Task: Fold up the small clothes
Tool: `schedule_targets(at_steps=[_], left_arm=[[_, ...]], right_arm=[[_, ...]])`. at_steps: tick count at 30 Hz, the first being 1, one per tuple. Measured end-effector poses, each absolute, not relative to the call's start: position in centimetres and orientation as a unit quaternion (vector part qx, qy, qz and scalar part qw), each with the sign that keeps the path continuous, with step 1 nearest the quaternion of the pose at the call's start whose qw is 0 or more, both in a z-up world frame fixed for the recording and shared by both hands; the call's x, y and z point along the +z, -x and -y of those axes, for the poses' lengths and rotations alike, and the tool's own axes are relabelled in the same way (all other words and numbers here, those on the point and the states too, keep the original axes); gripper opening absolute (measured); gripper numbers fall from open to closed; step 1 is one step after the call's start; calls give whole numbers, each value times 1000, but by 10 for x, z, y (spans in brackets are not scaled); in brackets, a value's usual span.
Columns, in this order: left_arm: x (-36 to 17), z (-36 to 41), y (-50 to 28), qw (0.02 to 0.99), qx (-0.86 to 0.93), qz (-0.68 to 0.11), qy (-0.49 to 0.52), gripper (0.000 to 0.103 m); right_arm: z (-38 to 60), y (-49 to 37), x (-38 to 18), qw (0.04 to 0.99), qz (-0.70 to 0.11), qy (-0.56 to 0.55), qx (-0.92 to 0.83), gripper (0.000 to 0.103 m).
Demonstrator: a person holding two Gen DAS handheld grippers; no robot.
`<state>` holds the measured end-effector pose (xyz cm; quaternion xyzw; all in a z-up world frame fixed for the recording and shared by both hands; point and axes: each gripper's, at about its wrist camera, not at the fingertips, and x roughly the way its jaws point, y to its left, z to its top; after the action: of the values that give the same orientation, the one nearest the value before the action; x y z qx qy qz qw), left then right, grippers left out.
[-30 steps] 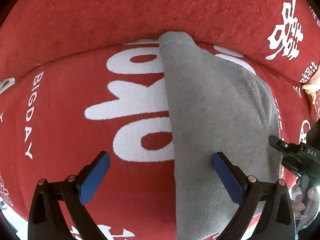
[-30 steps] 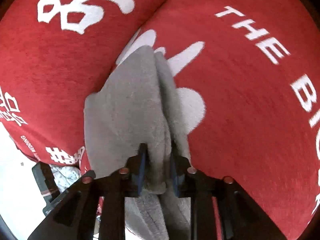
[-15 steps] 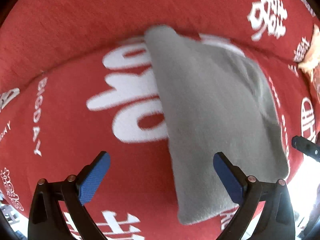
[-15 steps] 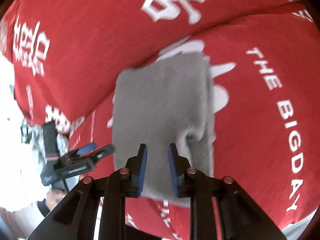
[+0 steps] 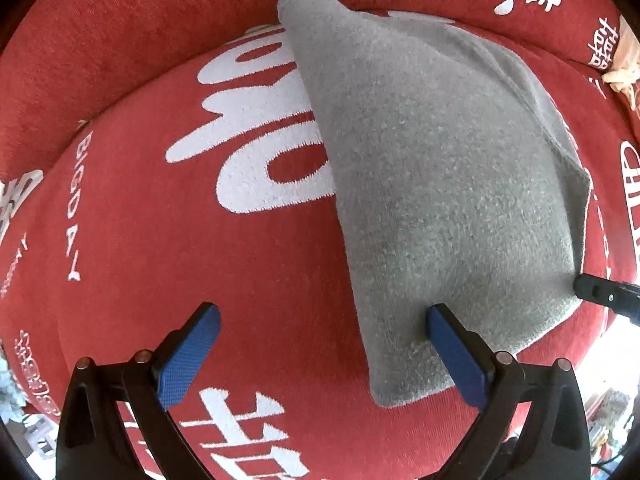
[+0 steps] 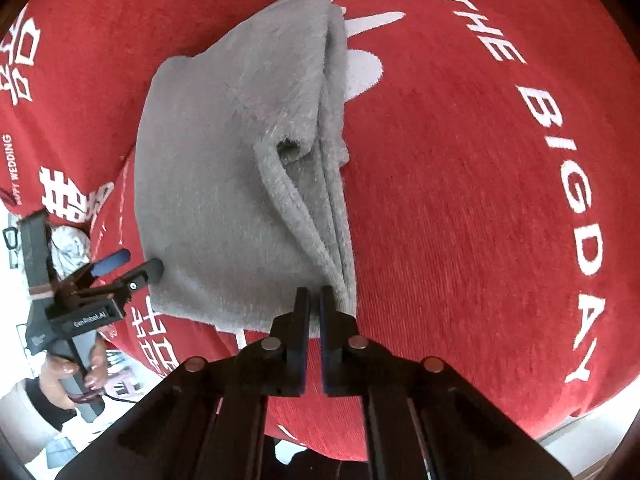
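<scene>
A folded grey garment (image 5: 440, 184) lies flat on a red cushion cover (image 5: 200, 272) printed with white lettering, its stacked edges facing the right gripper (image 6: 315, 308). That gripper sits at the near corner of the cloth with its jaws drawn almost together; the right wrist view shows no fabric clearly caught between them, so they appear to have let the layers go (a sliver of cloth behind the tips cannot be ruled out). The left gripper (image 5: 320, 356) hovers with its blue pads (image 5: 188, 356) spread wide, one over bare red fabric, the other above the garment's near edge, gripping nothing. From the right wrist view the same tool (image 6: 120, 272) is seen at the cloth's opposite side, its tip close to the edge. The placement suggests a fold just laid down, with both tools positioned at opposite sides to square the bundle or take hold for another fold. One small loop of fabric gapes along the layered edge (image 6: 290, 148), a likely spot for tidying.
</scene>
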<state>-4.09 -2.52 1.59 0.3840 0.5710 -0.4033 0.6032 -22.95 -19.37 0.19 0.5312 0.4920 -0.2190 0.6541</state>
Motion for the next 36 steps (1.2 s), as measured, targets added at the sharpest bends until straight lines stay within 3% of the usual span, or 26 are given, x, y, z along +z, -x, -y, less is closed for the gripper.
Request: schedule_targets(at_steps=[8, 9, 11, 12, 15, 21, 28, 36], left_arm=[[41, 31, 40, 624, -392, -569, -364, 103], [43, 32, 38, 628, -390, -570, -359, 103], [45, 38, 31, 634, -386, -574, -346, 103], [44, 44, 28, 635, -385, -575, -343, 103], [45, 52, 28, 639, -378, -576, -343, 103], [42, 65, 32, 636, -376, -574, -354, 103], [33, 65, 26, 625, -365, -599, -344, 103], [33, 68, 23, 621, -370, -599, -345, 103]], right_arm=[[205, 235, 25, 647, -466, -550, -248, 10], [209, 240, 31, 650, -452, -555, -254, 14], [222, 240, 37, 654, -422, -566, -271, 52], [229, 239, 38, 655, -408, -573, -277, 55], [246, 224, 36, 657, -400, -574, -281, 52], [257, 199, 11, 643, -483, -515, -296, 48], [256, 226, 16, 634, -446, -560, -293, 58], [255, 242, 30, 634, -435, -564, -300, 59]])
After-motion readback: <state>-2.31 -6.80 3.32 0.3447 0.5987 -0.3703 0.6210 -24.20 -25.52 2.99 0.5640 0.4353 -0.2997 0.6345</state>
